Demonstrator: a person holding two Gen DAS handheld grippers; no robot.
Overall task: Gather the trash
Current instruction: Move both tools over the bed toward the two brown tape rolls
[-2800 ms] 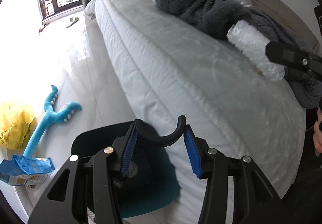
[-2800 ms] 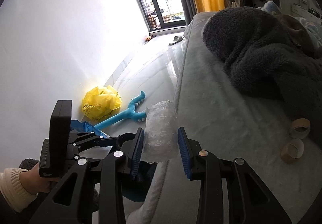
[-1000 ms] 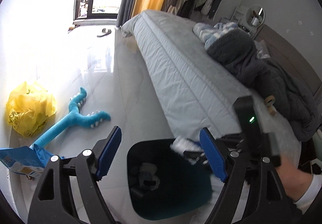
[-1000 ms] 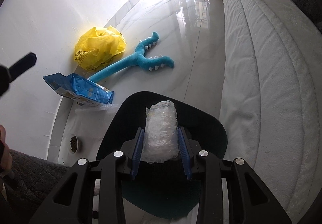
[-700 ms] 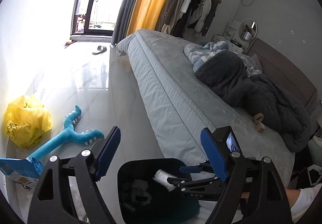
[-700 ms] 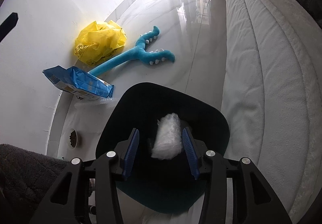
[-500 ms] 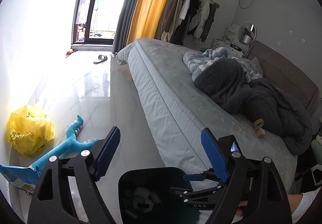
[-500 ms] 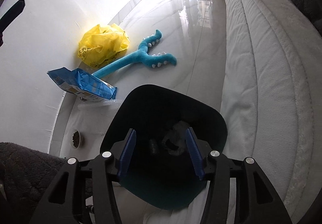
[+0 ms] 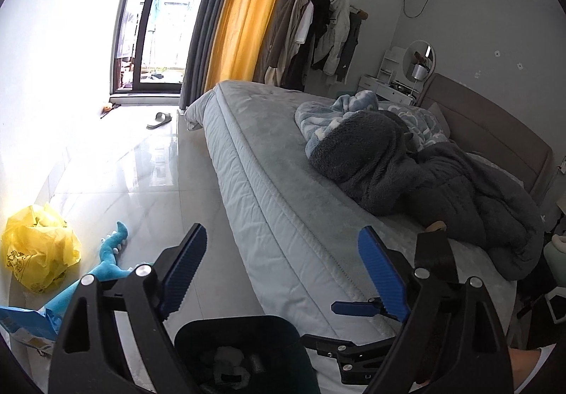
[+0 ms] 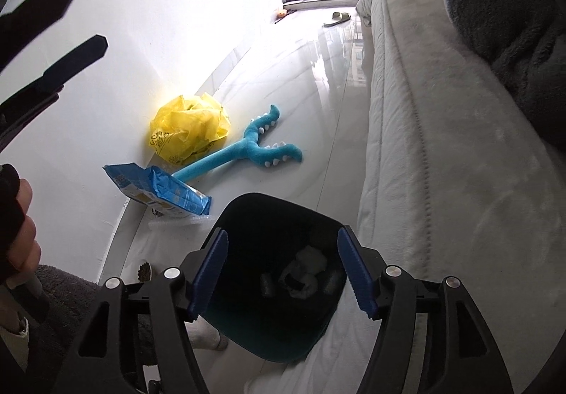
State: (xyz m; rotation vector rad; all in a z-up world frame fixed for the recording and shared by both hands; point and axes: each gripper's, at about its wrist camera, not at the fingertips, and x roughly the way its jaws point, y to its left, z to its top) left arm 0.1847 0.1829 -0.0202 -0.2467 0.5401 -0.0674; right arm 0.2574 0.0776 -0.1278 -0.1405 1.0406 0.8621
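Dropped bubble wrap is now seen in the bin [image 10: 247, 217]; both hand-held grippers [image 10: 281, 270] [image 9: 283, 266] are spread apart, and floor litter is left.

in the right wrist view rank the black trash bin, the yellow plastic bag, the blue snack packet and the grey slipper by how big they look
1. Black trash bin, nearest the camera.
2. Yellow plastic bag and blue snack packet: too alike to rank.
3. Grey slipper, far off.
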